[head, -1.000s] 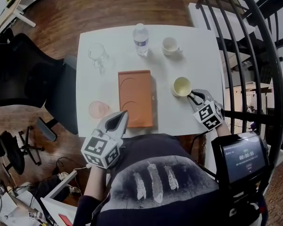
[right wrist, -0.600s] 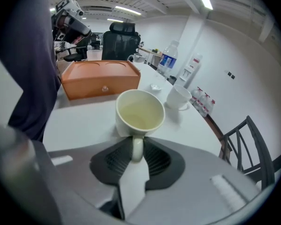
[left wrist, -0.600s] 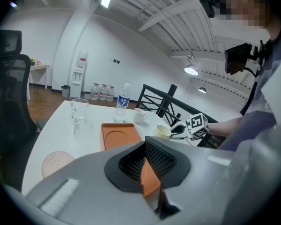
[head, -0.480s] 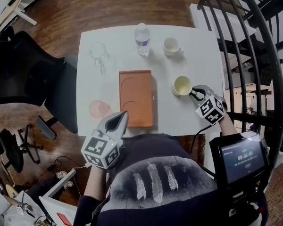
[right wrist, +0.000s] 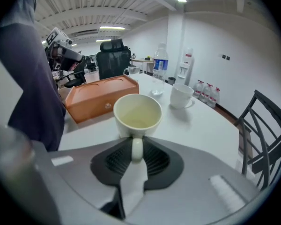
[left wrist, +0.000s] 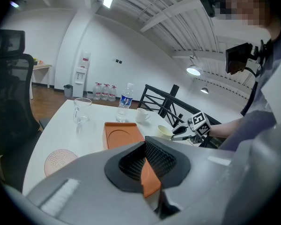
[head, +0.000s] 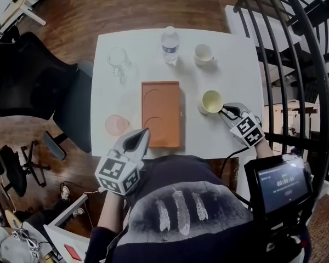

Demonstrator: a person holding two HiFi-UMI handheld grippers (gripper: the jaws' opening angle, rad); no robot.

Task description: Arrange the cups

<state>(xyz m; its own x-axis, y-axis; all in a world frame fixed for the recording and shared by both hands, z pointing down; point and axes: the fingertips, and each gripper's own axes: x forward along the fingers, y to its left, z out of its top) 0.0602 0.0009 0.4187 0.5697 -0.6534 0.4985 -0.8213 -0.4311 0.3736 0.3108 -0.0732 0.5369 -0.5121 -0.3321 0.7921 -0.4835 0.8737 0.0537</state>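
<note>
**Head view.** We see the pale yellow ceramic cup (head: 211, 101) standing upright on the white table (head: 230, 64). It sits to the right of the orange rectangular tray (head: 160, 114), with its handle toward the right gripper (head: 227, 113). The left gripper (head: 135, 141) hangs over the tray's near end. Against the earlier frames, we find the cup and both grippers in the same places.

**Left gripper view.** The left gripper (left wrist: 147, 165) has its jaws fully together, with nothing between them.

**Right gripper view.** The right gripper (right wrist: 137, 153) has its jaws nearly together, clamped on the loop handle of the cup (right wrist: 136, 114). The cup's glossy inside is empty.
</note>
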